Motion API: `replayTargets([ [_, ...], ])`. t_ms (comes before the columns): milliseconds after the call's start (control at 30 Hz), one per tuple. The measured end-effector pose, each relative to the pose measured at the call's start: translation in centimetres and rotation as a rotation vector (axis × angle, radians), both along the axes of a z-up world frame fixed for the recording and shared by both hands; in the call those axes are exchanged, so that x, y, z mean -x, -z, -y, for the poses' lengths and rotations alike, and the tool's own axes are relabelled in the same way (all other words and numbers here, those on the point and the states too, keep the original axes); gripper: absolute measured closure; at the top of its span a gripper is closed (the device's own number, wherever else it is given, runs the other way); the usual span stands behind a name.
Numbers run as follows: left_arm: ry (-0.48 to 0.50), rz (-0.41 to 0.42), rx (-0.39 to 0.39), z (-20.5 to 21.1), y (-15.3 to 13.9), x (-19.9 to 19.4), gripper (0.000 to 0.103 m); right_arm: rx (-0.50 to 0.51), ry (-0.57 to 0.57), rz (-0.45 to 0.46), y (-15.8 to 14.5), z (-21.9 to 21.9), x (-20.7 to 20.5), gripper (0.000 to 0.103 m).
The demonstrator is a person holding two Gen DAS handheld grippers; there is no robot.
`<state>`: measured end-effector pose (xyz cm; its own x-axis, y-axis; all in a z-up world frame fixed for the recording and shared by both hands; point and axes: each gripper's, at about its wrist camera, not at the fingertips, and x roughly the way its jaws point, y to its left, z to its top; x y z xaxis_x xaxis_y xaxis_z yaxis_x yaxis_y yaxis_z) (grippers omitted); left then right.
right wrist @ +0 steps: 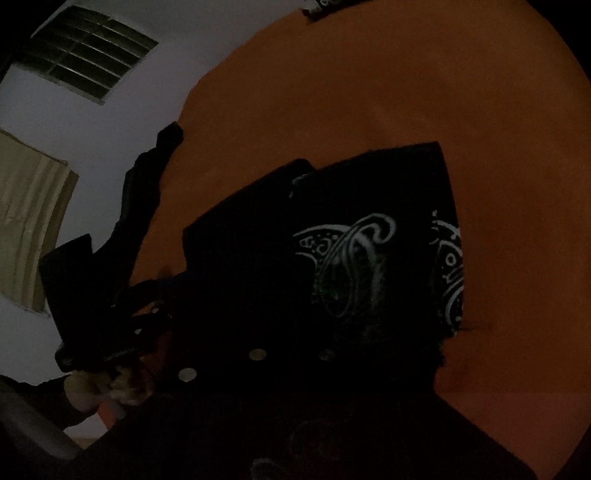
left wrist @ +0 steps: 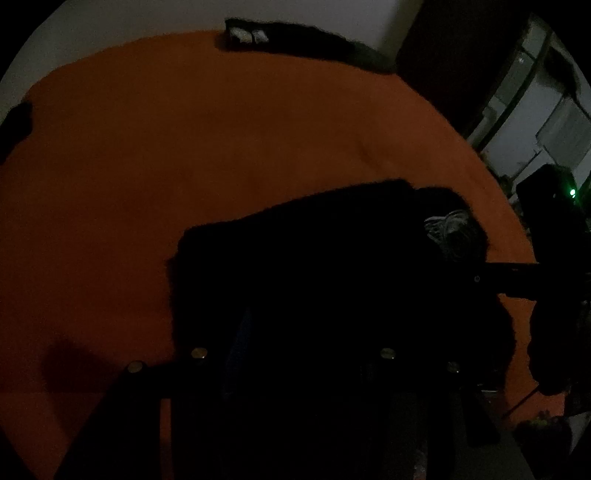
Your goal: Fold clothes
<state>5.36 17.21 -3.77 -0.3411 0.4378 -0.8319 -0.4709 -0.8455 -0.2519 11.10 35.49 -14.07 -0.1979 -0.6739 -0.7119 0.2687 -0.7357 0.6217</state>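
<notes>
Here we see a black garment [right wrist: 332, 236] with a white paisley print lying on an orange cloth-covered surface [right wrist: 461, 92], partly folded, with its printed panel toward the right in the right wrist view. In the left wrist view the same garment [left wrist: 314, 251] is a dark mass in the lower middle, with a little of the white print showing at its right edge. The scene is very dim, so we can make out little of its folds. Our right gripper [right wrist: 291, 332] sits over the near edge of the garment with its jaws clenched; the dark hides whether cloth is pinched between them. Our left gripper [left wrist: 291, 332] is low over the garment, its jaws lost against the black fabric, and we cannot tell whether they grasp anything. At the far edge of the orange surface lies another dark item [left wrist: 295, 37] with pale patches, against a pale wall [left wrist: 129, 18]. In the right wrist view a louvred window [right wrist: 92, 51] is set high in the wall.
</notes>
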Motion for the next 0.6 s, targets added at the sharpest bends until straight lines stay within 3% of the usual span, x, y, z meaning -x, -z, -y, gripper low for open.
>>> replayTargets([
  [133, -0.042, -0.03, -0.034, 2.4, -1.8, 0.2, 0.054, 0.014, 0.028, -0.069, -1.4, -0.5, 0.0, 0.103],
  [200, -0.078, -0.03, -0.033, 3.6, -1.5, 0.7, 0.054, 0.014, 0.072, -0.03, 0.4, -1.8, 1.0, 0.103],
  [267, -0.147, -0.01, -0.066, 5.9, -1.2, 1.5, 0.054, 0.109, 0.121, 0.042, 2.4, -3.4, 1.8, 0.103],
  [333, -0.217, 0.01, -0.099, 8.2, -0.9, 2.3, 0.054, 0.139, 0.124, 0.053, 2.1, -4.4, 2.1, 0.103],
  [433, -0.279, 0.098, -0.21, 11.2, -0.2, 3.4, 0.054, 0.141, 0.155, -0.043, -0.5, -6.6, 2.3, 0.098],
  [500, -0.296, 0.168, -0.277, 11.9, 1.0, 3.9, 0.054, 0.137, 0.18, -0.028, -0.4, -7.6, 2.8, 0.094],
  [600, -0.286, 0.284, -0.337, 11.4, 2.7, 5.2, 0.054, 0.044, 0.161, 0.04, 2.4, -7.4, 4.0, 0.094],
])
